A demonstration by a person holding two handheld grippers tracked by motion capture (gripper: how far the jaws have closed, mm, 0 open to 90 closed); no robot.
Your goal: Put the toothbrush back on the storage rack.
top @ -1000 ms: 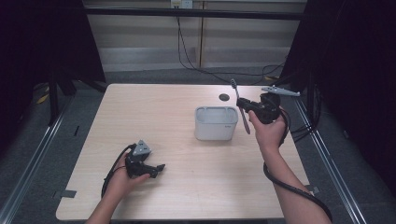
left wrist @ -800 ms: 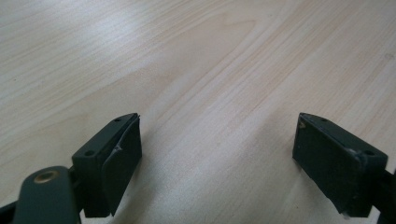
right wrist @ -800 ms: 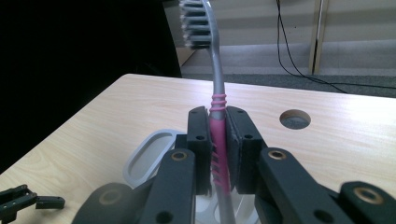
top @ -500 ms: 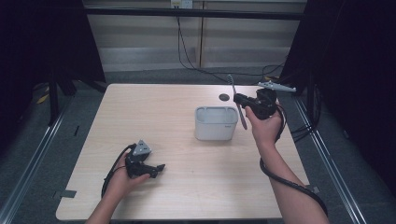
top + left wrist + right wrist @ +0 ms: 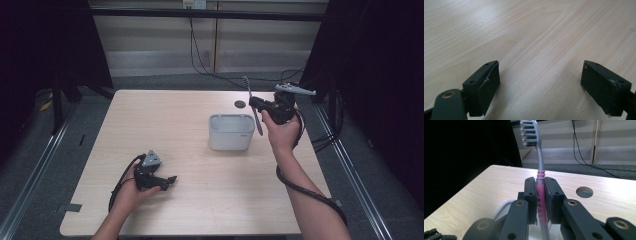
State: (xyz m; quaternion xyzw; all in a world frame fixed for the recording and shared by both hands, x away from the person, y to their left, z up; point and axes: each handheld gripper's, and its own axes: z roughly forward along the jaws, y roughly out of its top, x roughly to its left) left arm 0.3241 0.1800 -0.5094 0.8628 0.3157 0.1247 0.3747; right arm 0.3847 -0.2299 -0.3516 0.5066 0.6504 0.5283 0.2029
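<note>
The white holder [image 5: 231,131] looks empty. Above its right edge, the right tool [image 5: 257,105] clamps a toothbrush [image 5: 539,182]; the left tool [image 5: 540,85] rests open on the counter [image 5: 165,125].

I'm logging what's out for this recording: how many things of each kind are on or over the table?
Toothbrush: 1
White cup: 1
Grippers: 2, left and right
Total: 4

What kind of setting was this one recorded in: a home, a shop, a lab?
Probably a lab or recording bay, not a home: a bare wooden table hemmed by black curtains, loose cables along the back wall, and a hand-held gripper clamping a toothbrush.
</note>
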